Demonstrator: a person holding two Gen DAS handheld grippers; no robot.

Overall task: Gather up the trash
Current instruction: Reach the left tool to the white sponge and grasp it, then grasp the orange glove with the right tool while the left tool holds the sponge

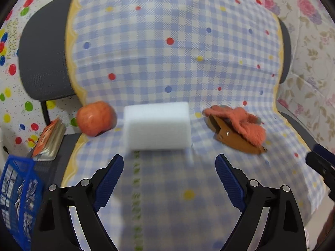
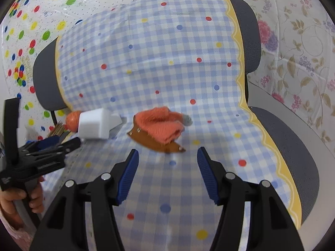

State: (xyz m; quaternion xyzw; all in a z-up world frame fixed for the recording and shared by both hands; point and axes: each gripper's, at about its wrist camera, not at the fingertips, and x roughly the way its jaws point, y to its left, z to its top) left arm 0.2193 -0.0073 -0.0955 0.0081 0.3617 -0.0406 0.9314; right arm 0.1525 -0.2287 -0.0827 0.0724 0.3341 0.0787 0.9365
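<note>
Left wrist view: left gripper (image 1: 169, 161) nearest, jaws spread wide and empty, blue pads apart over the checked cloth (image 1: 167, 188). Just ahead, a white foam block (image 1: 157, 125) lying flat on the chair seat, an apple (image 1: 94, 118) close at its left, an orange furry clip (image 1: 236, 128) on a brown base to its right. Blue basket (image 1: 14, 188) at the lower left edge, crumpled wrappers inside, likely the place for the trash. Probably light, soft and springy, that block; best pinched across its short sides, gently, to avoid crushing.

Right wrist view: right gripper (image 2: 167, 156) nearest, jaws roughly half open, nothing held, aimed at the clip lying just beyond the pads. Foam block further left, apple half hidden behind it. Other gripper at the left edge, gripped by a hand (image 2: 12, 200)
</note>
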